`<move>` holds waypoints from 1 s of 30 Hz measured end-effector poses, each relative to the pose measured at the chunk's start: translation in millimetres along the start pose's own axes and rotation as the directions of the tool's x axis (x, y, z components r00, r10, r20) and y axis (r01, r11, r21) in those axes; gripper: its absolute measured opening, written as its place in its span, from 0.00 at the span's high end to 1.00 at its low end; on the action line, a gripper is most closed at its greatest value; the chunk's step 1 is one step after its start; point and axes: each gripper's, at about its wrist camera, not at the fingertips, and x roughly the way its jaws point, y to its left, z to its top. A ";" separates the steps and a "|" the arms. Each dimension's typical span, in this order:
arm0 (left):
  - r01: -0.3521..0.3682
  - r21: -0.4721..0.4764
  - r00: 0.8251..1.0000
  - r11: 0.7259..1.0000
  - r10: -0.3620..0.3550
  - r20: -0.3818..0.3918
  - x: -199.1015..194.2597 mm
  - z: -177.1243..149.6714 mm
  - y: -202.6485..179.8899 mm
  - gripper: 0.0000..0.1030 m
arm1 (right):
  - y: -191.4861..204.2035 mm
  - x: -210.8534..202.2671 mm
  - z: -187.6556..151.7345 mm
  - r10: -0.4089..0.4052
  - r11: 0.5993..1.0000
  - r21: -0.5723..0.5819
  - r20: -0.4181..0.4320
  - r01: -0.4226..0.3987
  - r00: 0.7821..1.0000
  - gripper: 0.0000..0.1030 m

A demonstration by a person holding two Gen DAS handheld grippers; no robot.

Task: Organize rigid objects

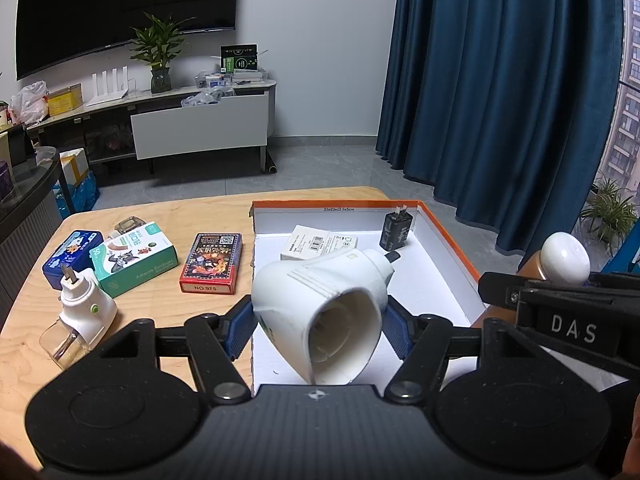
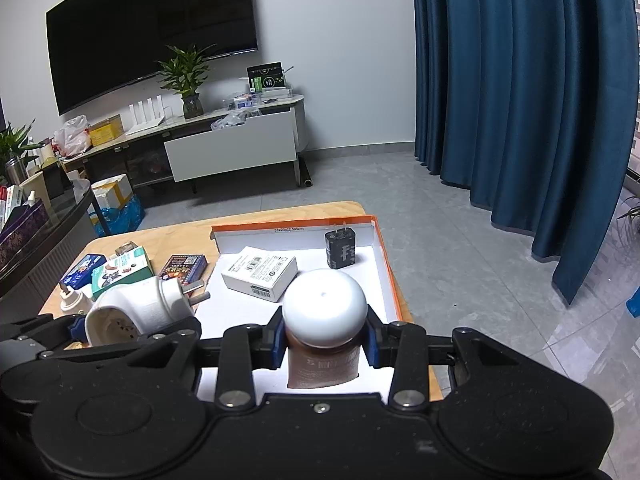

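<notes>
Your left hand-held gripper [image 1: 320,326] is clamped on a white plug-in device [image 1: 320,312], its blue pads pressing both sides of the body. The device lies tilted, hollow end toward the camera and plug prongs pointing away, held over the near left part of the orange-rimmed box [image 1: 448,232]. Your right hand-held gripper [image 2: 326,344] grips a brown bottle with a white round cap [image 2: 325,312]; the pads close on the bottle just under the cap, and it hangs above the box's white floor near the front right.

Inside the box, a flat white carton [image 2: 260,272] lies toward the back left, and a black charger [image 2: 340,249] stands upright in the far right corner with its prongs up, close to the wall.

On the desk [image 1: 36,360] to the left of the box lie a red card pack [image 1: 212,262], a green plaster box [image 1: 134,264] and a blue tin [image 1: 72,254] side by side. A second white plug-in device [image 1: 86,308] lies nearer the front left, its clear glass bottle at the bottom. A small clear item sits behind the green box; you cannot tell what it is.
</notes>
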 end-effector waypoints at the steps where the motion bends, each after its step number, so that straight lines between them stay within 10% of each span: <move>1: 0.000 0.000 1.000 1.000 0.000 0.000 0.0 0.0 0.0 0.35 | 0.2 0.0 0.0 0.001 1.000 -0.001 0.000 -0.001 1.000 0.56; 30: -0.006 0.018 1.000 1.000 0.006 -0.015 13.2 3.4 -2.2 0.35 | -3.0 13.7 15.0 -0.005 0.999 -0.051 -0.033 0.004 0.999 0.56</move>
